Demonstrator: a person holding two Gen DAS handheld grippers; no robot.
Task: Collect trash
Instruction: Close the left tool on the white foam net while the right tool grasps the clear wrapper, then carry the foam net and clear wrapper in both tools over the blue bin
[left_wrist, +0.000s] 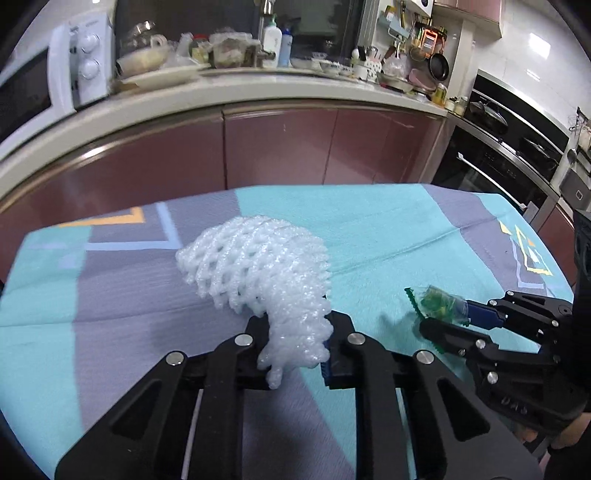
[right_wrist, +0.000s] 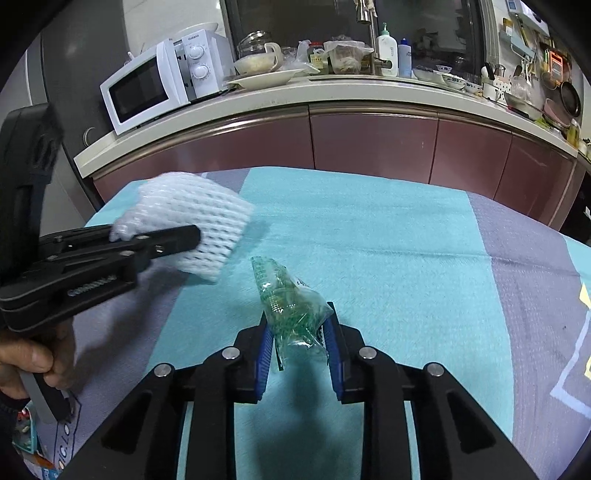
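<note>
Dim, bluish light (warped fisheye edges)

Left gripper (left_wrist: 295, 343) angled downward, jaws clamped on white foam net (left_wrist: 258, 266). Right gripper (right_wrist: 299, 343) angled downward, jaws clamped on green wrapper (right_wrist: 288, 299). A hand (right_wrist: 33, 362) grips the left handle.

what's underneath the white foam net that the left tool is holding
Under the white foam net only the patterned tablecloth shows, teal and grey. The left tool is shut on the net's lower end. The cloth directly beneath the net is covered, so nothing there can be confirmed.
</note>
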